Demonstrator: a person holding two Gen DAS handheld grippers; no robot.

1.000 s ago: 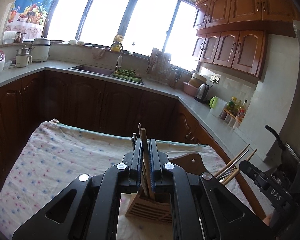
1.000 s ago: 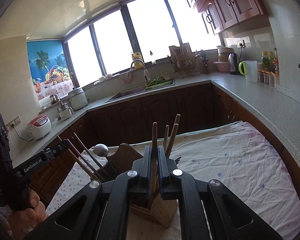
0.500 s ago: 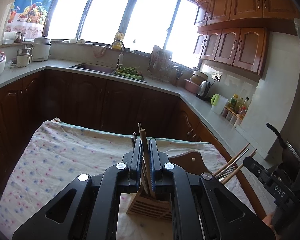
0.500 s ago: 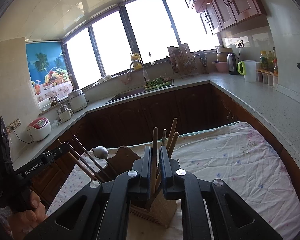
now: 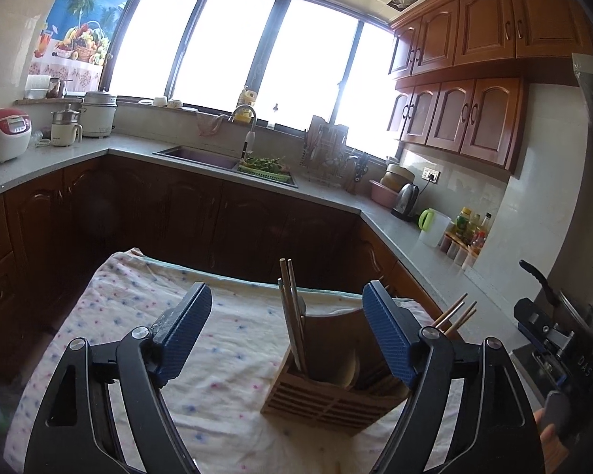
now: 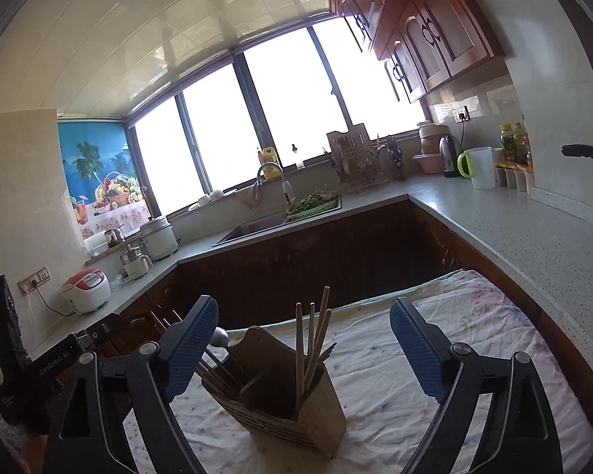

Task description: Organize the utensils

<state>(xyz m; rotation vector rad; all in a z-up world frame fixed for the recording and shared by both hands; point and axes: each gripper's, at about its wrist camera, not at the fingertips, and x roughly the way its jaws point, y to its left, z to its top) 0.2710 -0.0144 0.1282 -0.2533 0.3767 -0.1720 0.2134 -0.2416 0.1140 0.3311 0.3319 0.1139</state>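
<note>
Chopsticks [image 5: 292, 316] stand upright in the wooden holder [image 5: 328, 395] on the cloth-covered worktop [image 5: 146, 316], free of both claws; a second ago each claw was clamped on a chopstick there. Left claw [image 5: 286, 335] and right claw [image 6: 302, 349] now spread wide, jaws opening on either side of the holder, pads touching nothing. More chopsticks [image 6: 213, 371] and a spoon [image 6: 219, 335] fill the holder's other compartments. Behind the holder run dark cabinets and the sink [image 5: 193, 156].

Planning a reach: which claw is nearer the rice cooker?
Left. The left claw is on the side of the utensil holder toward the rice cooker; the right claw is on the far side. Both are opening, gripping nothing.
</note>
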